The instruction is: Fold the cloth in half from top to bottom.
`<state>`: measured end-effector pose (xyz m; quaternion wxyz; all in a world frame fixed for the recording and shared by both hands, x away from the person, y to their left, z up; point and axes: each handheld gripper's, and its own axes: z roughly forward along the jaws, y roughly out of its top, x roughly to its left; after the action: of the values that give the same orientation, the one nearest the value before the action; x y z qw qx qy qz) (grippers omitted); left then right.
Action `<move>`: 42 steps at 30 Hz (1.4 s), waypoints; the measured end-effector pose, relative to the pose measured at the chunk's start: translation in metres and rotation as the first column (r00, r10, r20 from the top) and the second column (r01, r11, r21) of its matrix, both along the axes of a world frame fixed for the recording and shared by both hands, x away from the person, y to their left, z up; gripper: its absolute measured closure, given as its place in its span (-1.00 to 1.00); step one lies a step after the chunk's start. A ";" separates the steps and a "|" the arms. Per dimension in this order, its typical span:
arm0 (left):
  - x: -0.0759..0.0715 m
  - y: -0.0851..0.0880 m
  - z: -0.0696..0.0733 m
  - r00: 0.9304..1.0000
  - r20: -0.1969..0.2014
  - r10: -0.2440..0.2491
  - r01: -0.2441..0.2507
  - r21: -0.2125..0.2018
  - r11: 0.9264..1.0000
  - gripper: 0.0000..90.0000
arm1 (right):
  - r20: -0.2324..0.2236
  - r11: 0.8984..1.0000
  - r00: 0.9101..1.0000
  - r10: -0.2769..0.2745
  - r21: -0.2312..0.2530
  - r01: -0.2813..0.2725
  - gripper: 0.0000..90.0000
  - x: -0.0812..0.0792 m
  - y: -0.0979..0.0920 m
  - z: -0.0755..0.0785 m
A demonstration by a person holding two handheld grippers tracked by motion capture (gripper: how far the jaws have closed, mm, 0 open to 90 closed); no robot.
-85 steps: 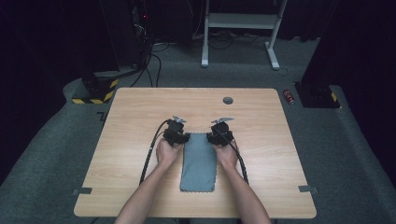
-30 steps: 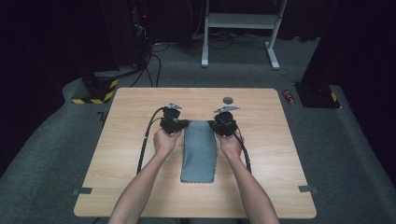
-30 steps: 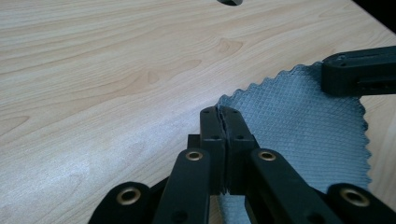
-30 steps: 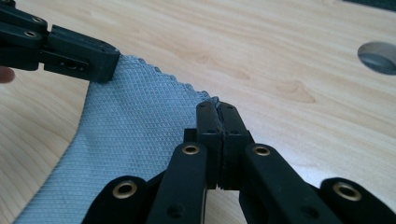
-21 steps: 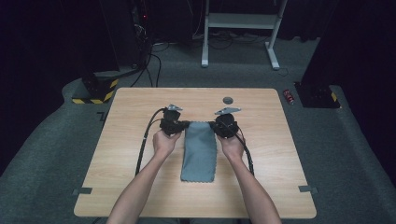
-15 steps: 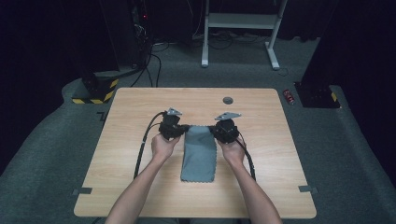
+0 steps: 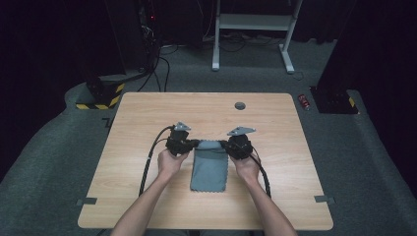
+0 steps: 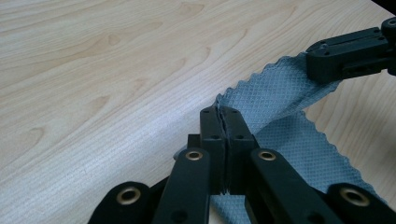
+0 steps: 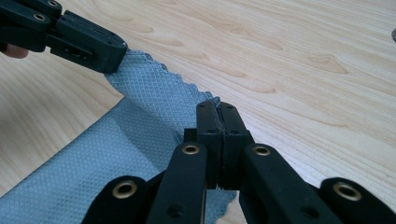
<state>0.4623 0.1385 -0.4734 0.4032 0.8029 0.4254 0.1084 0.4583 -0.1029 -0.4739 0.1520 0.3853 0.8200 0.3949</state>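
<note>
We have the grey-blue microfibre cloth (image 7: 209,164) pinched at its two far corners: the left gripper (image 7: 191,144) is clamped tight on the left corner and the right gripper (image 7: 227,145) on the right one, jaws fully closed with only fabric between them. The cloth lies lengthwise on the wooden table (image 7: 147,196) between our hands, its near end flat and its far edge lifted. We judge that a fold is just starting: the grasp is made, while carrying the far edge over to the near one, setting it down and letting go are left.

The high view gives us the whole layout. The left gripper view adds that the raised edge (image 8: 275,88) curls over the layer beneath, and the right gripper view shows the scalloped hem (image 9: 163,77) stretched between both tools.
</note>
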 end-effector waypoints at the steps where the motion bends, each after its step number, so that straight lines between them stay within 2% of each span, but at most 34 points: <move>1: -0.002 0.000 -0.001 1.000 0.002 -0.001 0.001 0.000 1.000 0.98 | 0.000 1.000 1.000 -0.001 0.000 0.001 0.98 -0.001 0.000 0.000; 9: -0.010 0.002 -0.003 1.000 0.006 -0.004 0.004 -0.017 1.000 0.98 | 0.005 1.000 1.000 0.012 -0.004 -0.012 0.99 -0.009 0.000 -0.005; 18: -0.019 0.003 -0.004 1.000 0.009 -0.016 0.016 -0.031 0.999 0.98 | 0.000 1.000 1.000 0.020 0.014 -0.020 0.99 -0.017 -0.003 -0.008; 24: -0.025 0.004 -0.004 1.000 0.017 -0.017 0.018 -0.053 0.998 0.98 | -0.009 0.999 1.000 0.019 0.026 -0.018 0.99 -0.021 -0.005 -0.009; 32: -0.030 0.006 -0.005 0.999 0.021 -0.030 0.031 -0.061 0.998 0.98 | 0.004 0.999 0.999 0.034 0.034 -0.034 0.99 -0.026 -0.007 -0.007; 35: -0.032 0.007 -0.004 0.999 0.021 -0.028 0.030 -0.075 0.997 0.98 | 0.011 0.999 0.999 0.043 0.017 -0.044 0.99 -0.028 -0.006 -0.006; 42: -0.036 0.005 -0.002 0.998 0.042 -0.035 0.038 -0.055 0.998 0.98 | 0.001 0.998 0.999 0.041 0.039 -0.041 0.98 -0.031 -0.008 -0.008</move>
<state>0.4259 0.1437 -0.4749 0.4361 0.7965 0.4052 0.1056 0.4271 -0.1108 -0.4816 0.1365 0.3713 0.8197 0.4142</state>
